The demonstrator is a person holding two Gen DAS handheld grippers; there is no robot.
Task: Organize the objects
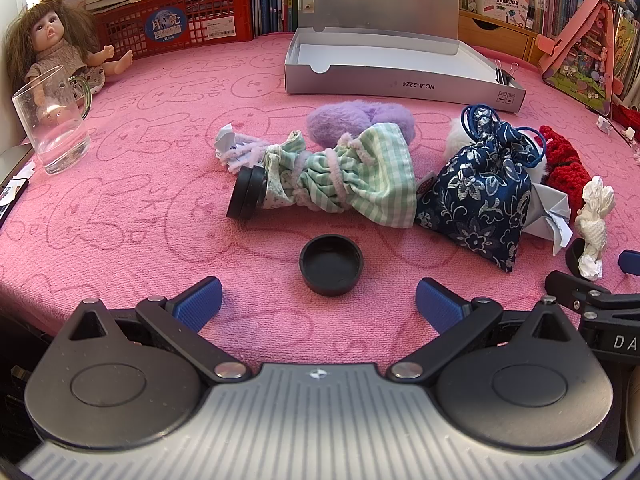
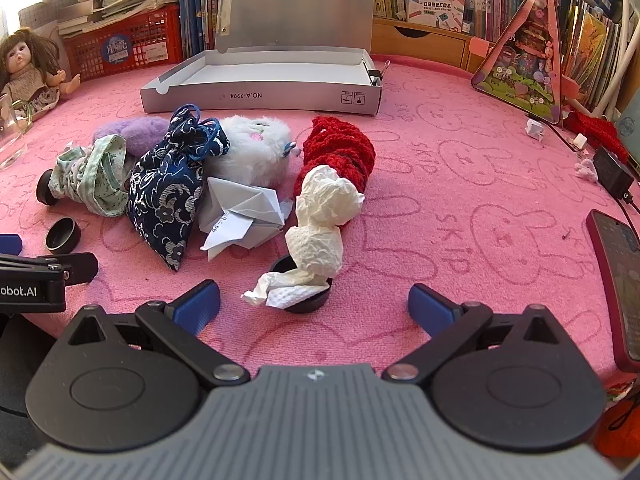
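Left gripper (image 1: 319, 298) fingers spread wide, empty; black cap (image 1: 331, 265) sits lower centre on the pink worktop (image 1: 160, 160), dead ahead between them. Right gripper (image 2: 314, 302) likewise released, its nearest thing a tissue wad (image 2: 316, 232) on what is probably another cap.

- Left claw (image 1: 318, 302): blue ribbed pads on black linkage arms with silver rivets, two round black housings, a grey ridged body.
- Right claw (image 2: 314, 303): the same build; white lettering marks its black side.
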